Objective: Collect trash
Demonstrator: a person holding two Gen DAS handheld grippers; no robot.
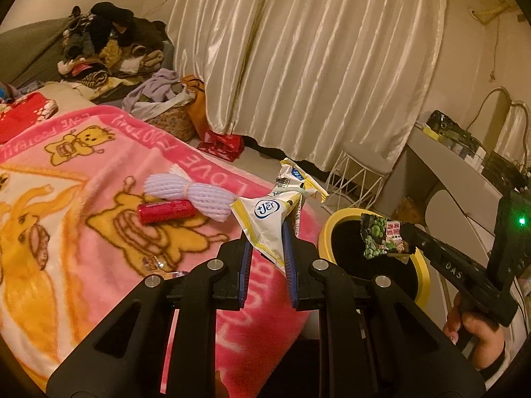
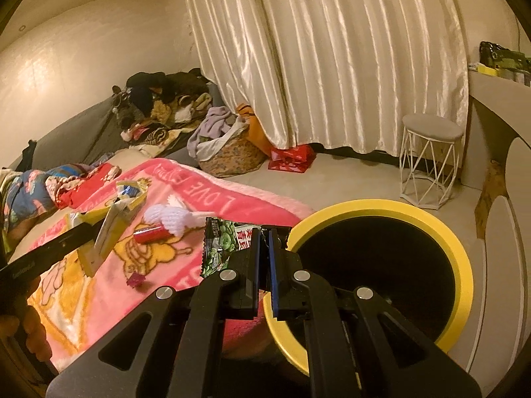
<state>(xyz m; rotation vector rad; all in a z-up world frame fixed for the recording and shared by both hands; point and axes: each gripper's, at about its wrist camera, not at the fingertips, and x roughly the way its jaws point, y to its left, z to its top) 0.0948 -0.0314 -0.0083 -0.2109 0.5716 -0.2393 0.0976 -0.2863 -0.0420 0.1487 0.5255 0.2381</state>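
Left wrist view: the left tool (image 1: 267, 242) pinches a white wrapper (image 1: 265, 219) between its blue pads, held up over the edge of the bed (image 1: 83, 232), just beside the bin (image 1: 375, 248). To the far side of the bin, the right tool (image 1: 406, 232) grips a green wrapper (image 1: 381, 237) that hangs above the bin's dark mouth. On the bed, farther from the bin, lie a white foam net (image 1: 189, 194) and a red tube (image 1: 166, 211), the two touching. A small scrap near the left tool's base is too blurred to name.

Right wrist view: the right tool (image 2: 264, 248) is pressed together on the green wrapper (image 2: 225, 245), which sticks out from the pads toward the bed (image 2: 212, 195), just at the bin's yellow rim (image 2: 461, 265). The inside of the bin is black and nothing can be made out in it. Away from the bin, the left tool (image 2: 96, 229) carries the white wrapper (image 2: 106, 232) above the bed. The foam net (image 2: 172, 217) and red tube (image 2: 151, 233) lie on the blanket, and a small magenta scrap (image 2: 135, 279) sits nearer the camera.

Judged from this, the task is mid-way: two wrappers are lifted and close to being dropped, neither yet released. The net, the tube and the scrap appear still to be collected.
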